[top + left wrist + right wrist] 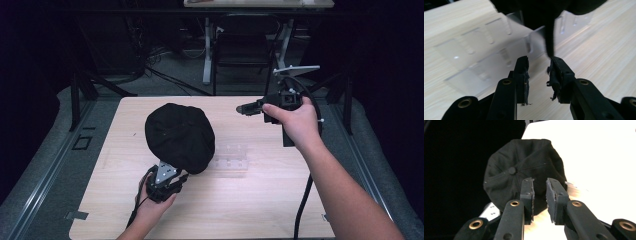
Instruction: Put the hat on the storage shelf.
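A black cap [180,136] rests over a clear plastic stand [231,159] in the middle of the wooden table [270,205]. My left gripper [181,175] is at the cap's near edge, held low by a hand. In the left gripper view its jaws [539,62] stand open with nothing between them; a thin black edge of the cap [549,40] hangs just above the right fingertip, with the clear stand [484,57] behind. My right gripper [241,108] is raised at the back right, apart from the cap. Its jaws [539,181] are open and empty, pointing at the cap [524,170].
The table's back edge lies close behind the right gripper. Beyond it are a dark floor, cables and the legs of another table [207,55]. Bare wood [250,210] stretches in front of and to the right of the cap. Each gripper trails a black cable [302,200].
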A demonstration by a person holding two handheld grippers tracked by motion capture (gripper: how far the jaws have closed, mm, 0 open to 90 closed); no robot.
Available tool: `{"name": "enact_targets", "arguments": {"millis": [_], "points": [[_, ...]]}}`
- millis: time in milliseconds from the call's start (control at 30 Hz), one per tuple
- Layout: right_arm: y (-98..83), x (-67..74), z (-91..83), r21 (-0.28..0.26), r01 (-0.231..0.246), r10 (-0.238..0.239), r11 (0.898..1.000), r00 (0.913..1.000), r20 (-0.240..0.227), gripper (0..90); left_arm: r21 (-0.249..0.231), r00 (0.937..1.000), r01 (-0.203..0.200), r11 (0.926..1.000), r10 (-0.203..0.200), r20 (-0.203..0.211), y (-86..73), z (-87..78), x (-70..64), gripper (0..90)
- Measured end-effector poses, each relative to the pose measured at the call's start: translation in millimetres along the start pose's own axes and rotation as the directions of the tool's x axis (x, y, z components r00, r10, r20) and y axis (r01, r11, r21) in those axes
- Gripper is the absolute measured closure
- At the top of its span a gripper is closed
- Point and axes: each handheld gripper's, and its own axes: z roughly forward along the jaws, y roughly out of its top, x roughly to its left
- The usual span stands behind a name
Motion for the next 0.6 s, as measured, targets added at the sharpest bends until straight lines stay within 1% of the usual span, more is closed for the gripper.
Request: {"name": "enact_targets", "arguments": {"millis": [67, 133, 167, 233, 400, 467, 533, 600], "points": [[-3.5, -2.0, -0.6, 0.001, 0.014, -0.014, 1.0, 0.9996, 0.025, 74.9, -0.006, 0.9997, 0.02, 0.9998, -0.02, -0.012, -0.7, -5.6, 5.3, 62.7], [-7.0, -4.9, -0.9, 0.001, 0.028, -0.028, 1.0, 0.9984, 0.05, 74.3, -0.01, 0.9993, 0.03, 0.9995, -0.03, -0.023, -2.0, -10.8, 11.4, 57.9], [-8.9, -6.6, -0.8, -0.002, 0.037, -0.037, 0.999, 0.9971, 0.066, 74.2, -0.008, 0.9989, 0.041, 0.9991, -0.041, -0.023, -2.4, -13.0, 13.8, 56.3], [-12.4, -9.6, -1.4, -0.003, 0.044, -0.043, 0.999, 0.9956, 0.084, 73.9, -0.017, 0.9976, 0.062, 0.9979, -0.063, -0.029, -4.1, -18.5, 19.9, 55.4], [-22.9, -20.4, -2.9, 0.004, 0.056, -0.057, 0.998, 0.9886, 0.139, 73.8, -0.028, 0.9942, 0.091, 0.9954, -0.093, -0.055, -10.0, -30.9, 33.7, 52.1], [-28.0, -26.1, -3.4, 0.01, 0.061, -0.062, 0.998, 0.9837, 0.169, 73.7, -0.038, 0.9919, 0.108, 0.9934, -0.111, -0.063, -12.8, -33.2, 37.9, 51.6], [-32.3, -30.2, -3.6, 0.009, 0.06, -0.06, 0.998, 0.9813, 0.183, 73.4, -0.042, 0.9894, 0.126, 0.9911, -0.129, -0.068, -15.8, -35.1, 42.3, 51.6], [-38.6, -34.7, -3.9, 0.005, 0.066, -0.066, 0.998, 0.9757, 0.209, 73.0, -0.04, 0.9873, 0.14, 0.9893, -0.143, -0.07, -19.8, -36.3, 45.8, 51.4]]}}
